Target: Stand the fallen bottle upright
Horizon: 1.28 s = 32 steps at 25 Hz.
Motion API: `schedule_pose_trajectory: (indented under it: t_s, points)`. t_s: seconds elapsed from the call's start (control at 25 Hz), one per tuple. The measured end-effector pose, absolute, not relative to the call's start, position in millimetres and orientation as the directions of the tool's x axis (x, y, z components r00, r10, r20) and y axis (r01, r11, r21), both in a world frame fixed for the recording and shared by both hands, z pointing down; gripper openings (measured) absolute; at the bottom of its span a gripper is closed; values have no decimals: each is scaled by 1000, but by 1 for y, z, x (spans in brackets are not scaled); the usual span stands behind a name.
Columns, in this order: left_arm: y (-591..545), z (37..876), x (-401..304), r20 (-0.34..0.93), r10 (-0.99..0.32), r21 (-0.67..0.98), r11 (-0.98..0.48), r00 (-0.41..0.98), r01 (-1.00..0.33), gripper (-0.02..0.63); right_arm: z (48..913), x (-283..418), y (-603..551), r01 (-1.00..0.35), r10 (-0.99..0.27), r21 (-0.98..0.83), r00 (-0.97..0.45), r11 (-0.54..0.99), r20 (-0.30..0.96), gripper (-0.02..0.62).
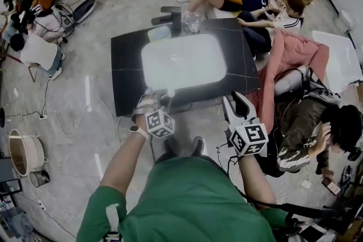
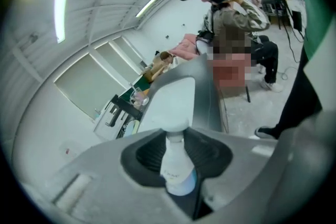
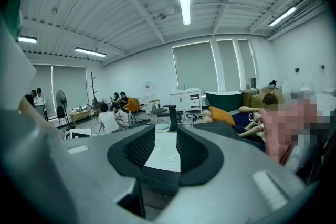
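Note:
A small white bottle (image 2: 176, 165) with a pale blue base sits between the pads of my left gripper (image 2: 176, 140), which is shut on it; its cap points away from the camera. In the head view the left gripper (image 1: 156, 98) hangs at the near edge of the black countertop (image 1: 127, 65), with the bottle (image 1: 169, 92) poking out towards the white basin (image 1: 184, 62). My right gripper (image 1: 233, 101) is off the counter's near right corner. Its jaws (image 3: 165, 148) stand open with nothing between them.
A black faucet (image 1: 170, 15), a clear glass (image 1: 193, 21) and a pale soap dish (image 1: 159, 33) stand at the counter's far edge. People sit on the floor behind it (image 1: 255, 8) and at the right (image 1: 317, 127). Cables (image 1: 68, 122) trail across the floor at the left.

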<state>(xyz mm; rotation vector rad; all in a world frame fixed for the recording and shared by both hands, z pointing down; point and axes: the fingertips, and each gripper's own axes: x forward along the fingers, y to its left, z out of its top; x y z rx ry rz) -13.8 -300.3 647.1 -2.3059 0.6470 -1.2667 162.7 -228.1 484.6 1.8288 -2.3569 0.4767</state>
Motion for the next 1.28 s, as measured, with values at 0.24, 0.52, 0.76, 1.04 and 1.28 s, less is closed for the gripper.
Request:
schedule_pose_trajectory:
  t_s: [0.24, 0.52, 0.76, 1.04, 1.28]
  points:
    - [-311, 629, -41, 617, -601, -485, -799, 508, -356, 103, 482, 138, -237, -949, -907, -175, -305, 263, 289, 127]
    - [-331, 615, -90, 564, -648, -339, -747, 512, -572, 103, 488, 103, -249, -935, -887, -177, -348, 306, 304, 127]
    - [-345, 613, -128, 512, -685, -210, -686, 519, -697, 103, 498, 80, -254, -926, -871, -180, -375, 333, 317, 127]
    - [-375, 604, -177, 474, -748, -141, -584, 463, -799, 101, 498, 66, -265, -925, -863, -173, -379, 339, 334, 127]
    - [-394, 597, -215, 427, -804, -97, -496, 414, -863, 100, 499, 55, -269, -923, -856, -177, -384, 343, 345, 127]
